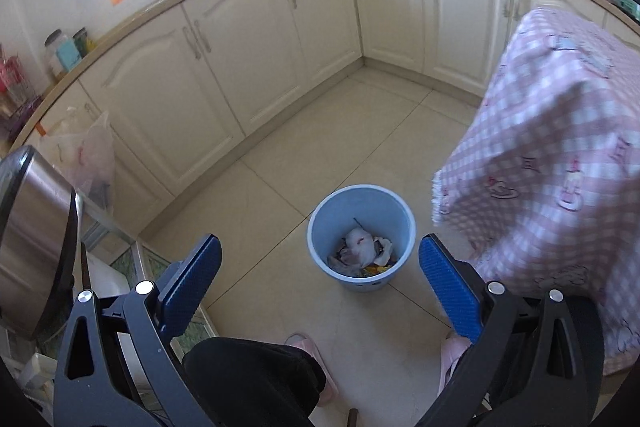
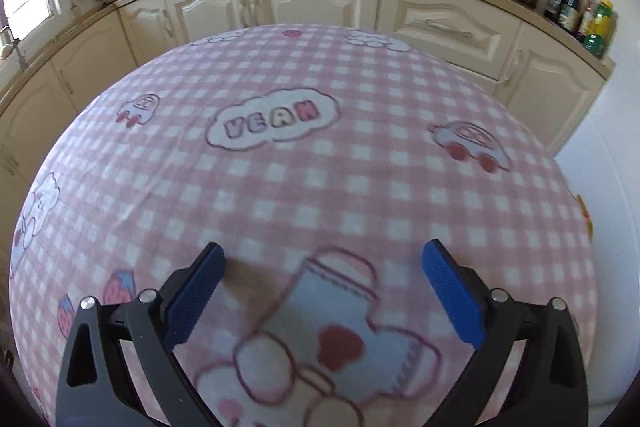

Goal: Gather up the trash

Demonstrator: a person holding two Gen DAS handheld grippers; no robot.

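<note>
Since both grippers, left (image 1: 320, 259) & right (image 2: 323, 267), gape wide w/ nothing held, task looks nearly done: trash (image 1: 362, 253) sits in blue bin (image 1: 320, 227), lower center; tablecloth (image 2: 320, 187) shows no scraps.

Left tool (image 1: 320, 251): I hold it tilted downward, its two blue-padded fingers (image 1: 192, 283) spread wide with nothing between them. My black-clad leg (image 1: 256, 379) and pink slippers (image 1: 308, 347) show below it, feet planted on the floor. Right tool (image 2: 322, 259): I hold it low, pointed forward; its blue pads (image 2: 452, 295) likewise stand wide apart and grip nothing.
</note>
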